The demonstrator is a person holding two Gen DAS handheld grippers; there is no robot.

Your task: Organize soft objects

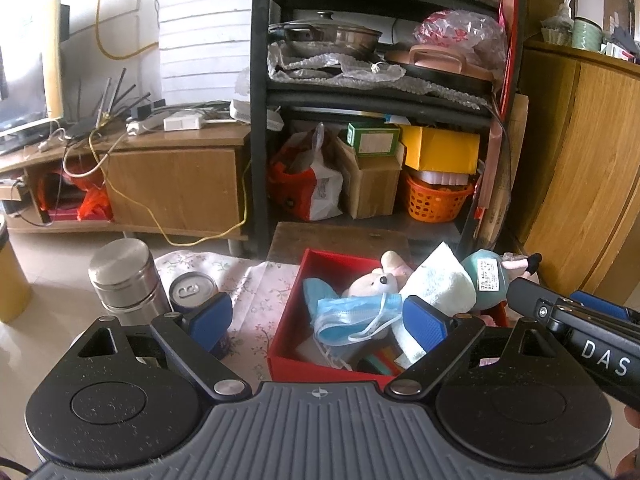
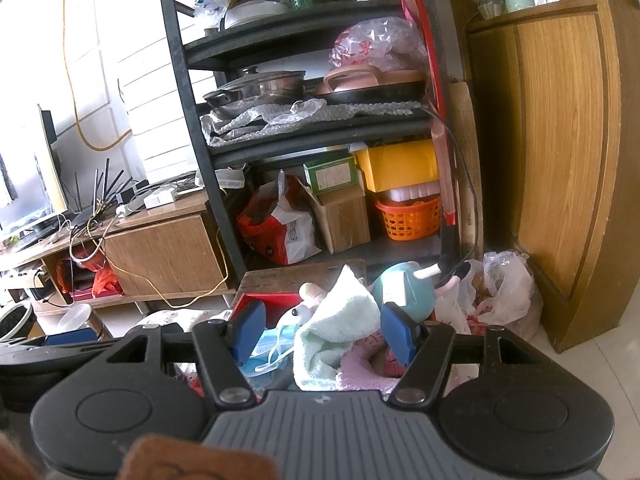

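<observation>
Left gripper [image 1: 318, 322]: jaws wide apart, nothing between them, hanging over the near edge of the box with the mask right between the blue pads.
Right gripper [image 2: 322, 330]: spread open too, gripping nothing; the towel sits in the gap between its pads but neither pad looks like it touches it.
Box [image 1: 286, 330]: red, open top, pretty stuffed.
Mask [image 1: 352, 316]: blue, crumpled on top of the pile near the front, ear loop dangling.
Mouse plush [image 1: 374, 282]: white, poking up in the middle of the box, right behind the mask.
Towel [image 2: 340, 320]: pale green, rolled, leaning against the plush on its right side.
Teal toy [image 2: 404, 288]: round thing with a label, at the box's far right corner; can't tell if it's in or just on the rim.
Pink cloth [image 2: 360, 372]: bunched under the towel, right view only.
Bottom of box: some small colourful stuff, too hidden to name.
Cloth [image 1: 256, 288]: floral, spread under the box.
Flask [image 1: 124, 276]: steel, left of the box.
Can [image 1: 192, 290]: just beside the flask, behind the left pad.
Room: black shelf [image 1: 260, 100] behind with a pot [image 1: 332, 34], orange basket [image 1: 434, 200], cartons; wooden cabinet [image 2: 560, 160] on the right, plastic bag [image 2: 500, 292] at its foot.
</observation>
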